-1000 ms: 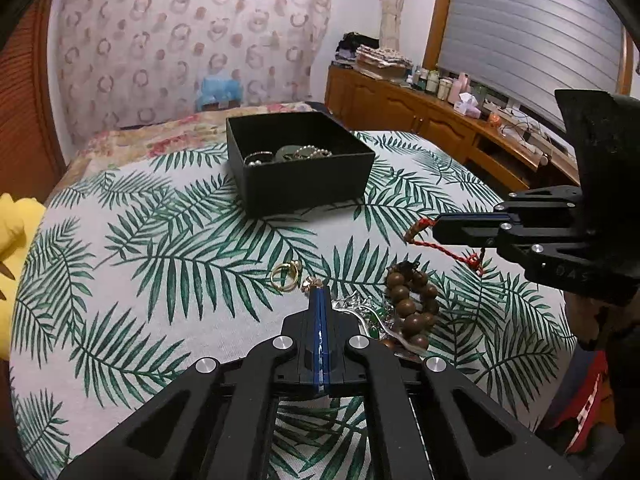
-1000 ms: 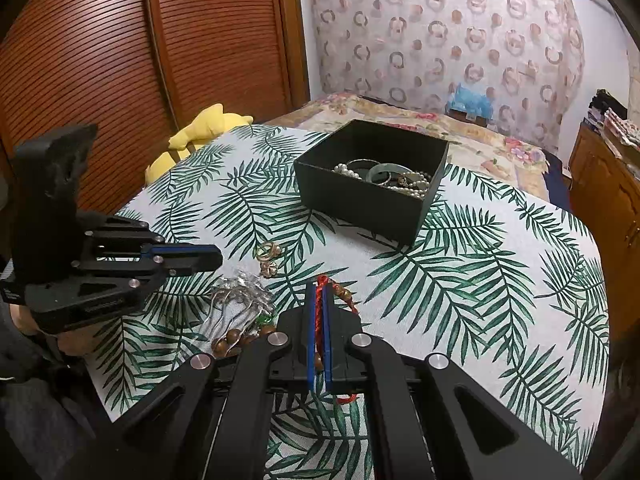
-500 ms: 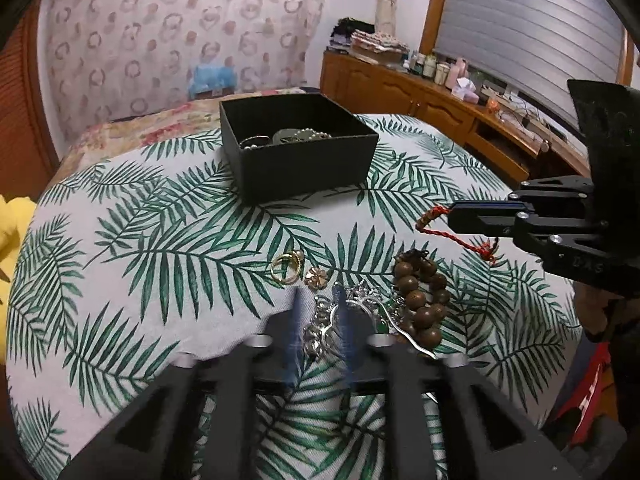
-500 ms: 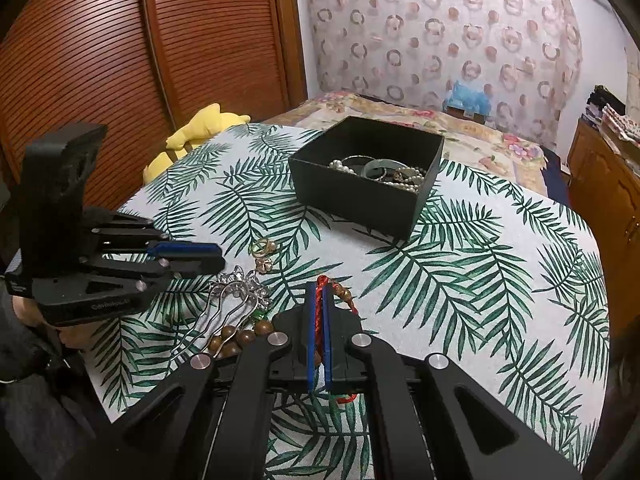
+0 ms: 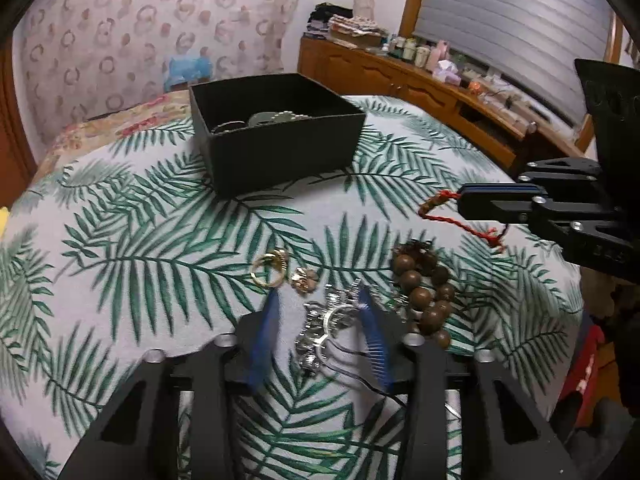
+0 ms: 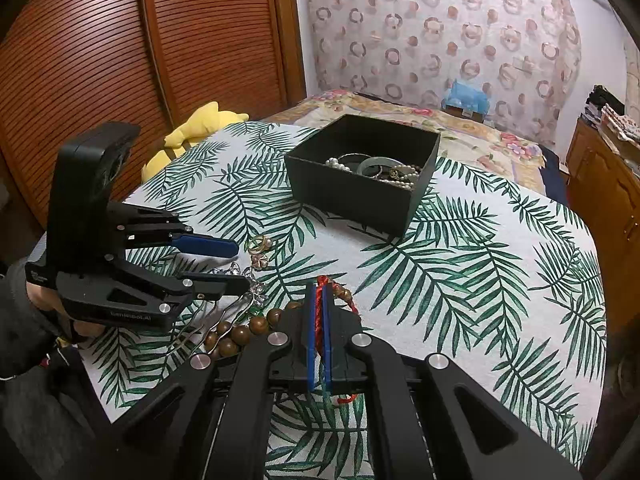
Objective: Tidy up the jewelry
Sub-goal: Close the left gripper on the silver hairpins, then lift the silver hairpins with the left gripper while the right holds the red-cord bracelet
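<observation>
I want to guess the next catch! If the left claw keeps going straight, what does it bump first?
Probably the silver hairpin: it lies between the open left claw fingers already. Depth is unclear; the small flower charm sits just beyond.

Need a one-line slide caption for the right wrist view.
Right claw shut on red braided cord bracelet; open left claw over silver hairpin, black box beyond.

A red braided cord bracelet [image 6: 320, 312] hung pinched in the right tool [image 6: 319, 300], clear of the worktop. Between the left tool's [image 5: 316, 300] spread fingers lay a silver hairpin [image 5: 326, 320]; brown wooden beads [image 5: 424, 296] just right of it, a gold ring [image 5: 270, 270] just ahead. The black box [image 5: 280, 148], farther ahead, held pearls and a bangle.
</observation>
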{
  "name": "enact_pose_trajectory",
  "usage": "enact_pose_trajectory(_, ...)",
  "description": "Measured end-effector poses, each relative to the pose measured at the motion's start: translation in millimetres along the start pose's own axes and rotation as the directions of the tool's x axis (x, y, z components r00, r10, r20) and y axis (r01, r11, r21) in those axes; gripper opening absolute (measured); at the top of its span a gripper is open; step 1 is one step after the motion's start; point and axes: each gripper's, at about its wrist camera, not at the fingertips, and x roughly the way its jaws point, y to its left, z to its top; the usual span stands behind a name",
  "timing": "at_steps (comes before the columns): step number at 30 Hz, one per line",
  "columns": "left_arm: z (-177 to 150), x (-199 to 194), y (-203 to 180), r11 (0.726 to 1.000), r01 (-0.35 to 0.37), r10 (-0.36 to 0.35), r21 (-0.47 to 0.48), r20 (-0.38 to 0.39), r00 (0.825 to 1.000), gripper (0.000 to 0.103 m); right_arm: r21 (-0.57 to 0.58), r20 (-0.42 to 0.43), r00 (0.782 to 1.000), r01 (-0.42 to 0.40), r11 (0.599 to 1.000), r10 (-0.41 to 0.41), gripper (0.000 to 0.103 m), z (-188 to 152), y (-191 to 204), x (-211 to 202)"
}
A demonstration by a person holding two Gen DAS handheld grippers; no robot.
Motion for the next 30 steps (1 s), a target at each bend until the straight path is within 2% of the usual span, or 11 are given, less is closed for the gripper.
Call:
enact_pose_trajectory(3,-4,-3,-1,1.0,-0.003,0.003,-0.003,0.007,1.0,0.014,-0.007,-0.008,1.0,0.001,1.0,-0.001,0.004,0,-1,-1)
enact_pose_trajectory(7,-8,-11,8,0.997,0.033,-0.031,-0.065,0.025,0.999,0.009,-0.012,-0.017,1.0,0.006,1.0,-0.006,0.004,0,-2,-2)
enact_pose_trajectory(9,-8,-17,10,0.996,0.042,-0.039,-0.084,0.04,0.998,0.002,-0.011,-0.021,1.0,0.005,1.0,-0.005,0.004,1,-2,-1)
enact_pose_trajectory(15,-4,-30,-4,0.997,0.053,-0.05,-0.054,0.067,0.997,0.001,-0.014,-0.025,1.0,0.003,1.0,-0.004,0.004,1,0,0)
enact_pose_trajectory(20,3,-46,-12,0.999,0.016,-0.011,-0.043,0.106,0.994,0.001,-0.019,-0.019,1.0,0.008,1.0,-0.008,0.004,4,0,-2)
enact_pose_trajectory(30,23,-66,-15,0.997,-0.071,0.072,-0.012,0.178,0.981,0.001,-0.039,0.046,0.999,0.014,0.999,-0.012,0.004,30,3,-17)
